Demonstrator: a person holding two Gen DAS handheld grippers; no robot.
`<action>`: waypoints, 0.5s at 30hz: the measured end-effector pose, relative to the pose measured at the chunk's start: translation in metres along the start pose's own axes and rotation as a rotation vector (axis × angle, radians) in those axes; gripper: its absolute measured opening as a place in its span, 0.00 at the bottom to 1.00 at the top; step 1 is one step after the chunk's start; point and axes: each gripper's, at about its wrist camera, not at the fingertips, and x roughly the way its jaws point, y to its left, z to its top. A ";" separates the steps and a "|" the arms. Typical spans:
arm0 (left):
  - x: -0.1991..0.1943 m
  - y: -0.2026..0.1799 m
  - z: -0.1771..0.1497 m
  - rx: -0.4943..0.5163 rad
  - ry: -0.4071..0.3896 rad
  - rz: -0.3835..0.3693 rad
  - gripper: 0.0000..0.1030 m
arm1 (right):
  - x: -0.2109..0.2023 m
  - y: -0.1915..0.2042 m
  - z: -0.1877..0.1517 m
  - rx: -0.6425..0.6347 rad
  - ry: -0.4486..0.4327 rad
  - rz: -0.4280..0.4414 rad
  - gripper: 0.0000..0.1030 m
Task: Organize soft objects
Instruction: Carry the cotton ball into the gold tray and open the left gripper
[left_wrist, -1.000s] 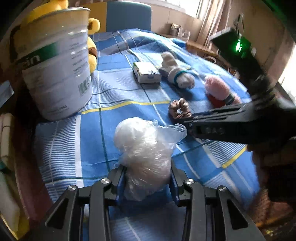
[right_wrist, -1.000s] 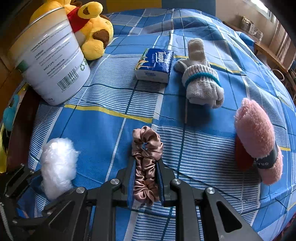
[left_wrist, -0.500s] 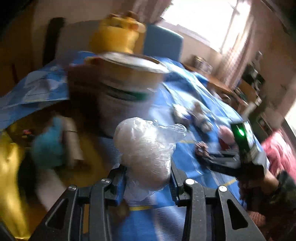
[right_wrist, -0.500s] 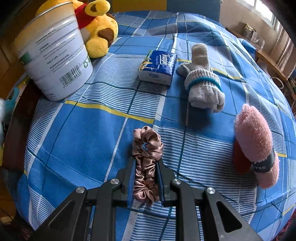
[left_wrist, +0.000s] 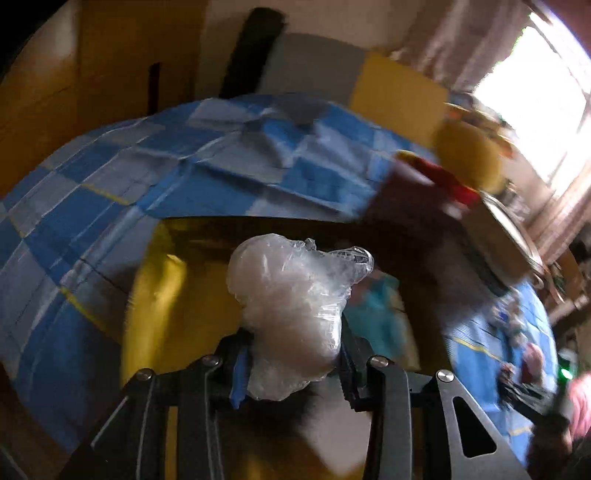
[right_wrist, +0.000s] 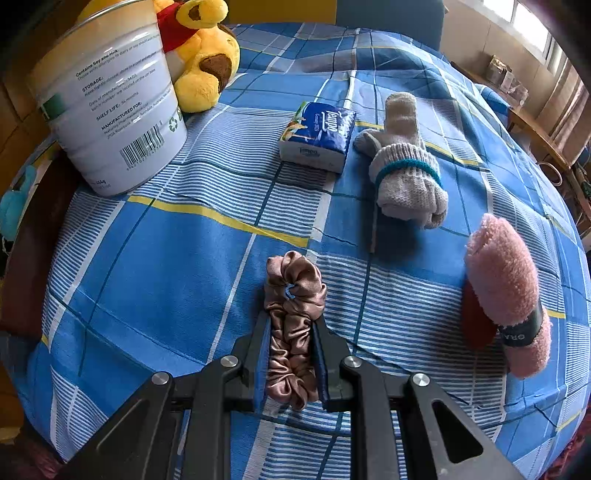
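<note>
While the right gripper (right_wrist: 290, 354) stays put over the checked blue cloth (right_wrist: 155, 266), its view matches the earlier frames almost exactly: jaws pinched on the brown satin scrunchie (right_wrist: 293, 325), which lies on the cloth with its loop end sticking out ahead of the fingertips.

Left gripper (left_wrist: 291, 362) has changed most. A second ago it sat low over the cloth with the white tin to its left; now its view is swung round and heavily blurred. Jaws clamped on the white wad in clear plastic (left_wrist: 291, 306), same hold as before, wad carried off the cloth. Behind it: a yellow surface (left_wrist: 162, 295), something teal (left_wrist: 380, 317), too smeared to name. Blue cloth now arcs across the upper left of that view.

Right wrist view, unchanged layout:
- white tin (right_wrist: 110, 107) upright at far left, yellow plush bear (right_wrist: 201, 55) touching it behind
- tissue pack (right_wrist: 319, 136) mid-cloth, rolled grey sock with teal band (right_wrist: 402, 173) just beside it
- pink fluffy roll with dark band (right_wrist: 506, 291) at right, well apart from the scrunchie

The white wad seen at the lower left of this view a second ago is gone from it.
</note>
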 end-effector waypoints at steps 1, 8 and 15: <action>0.006 0.006 0.003 -0.005 0.013 0.012 0.40 | 0.000 0.000 0.000 0.000 0.000 0.000 0.19; 0.053 0.032 0.018 -0.016 0.091 0.093 0.40 | 0.000 0.000 0.000 0.000 -0.003 -0.002 0.19; 0.074 0.038 0.020 -0.021 0.116 0.137 0.58 | 0.000 -0.001 -0.001 0.004 -0.003 0.000 0.19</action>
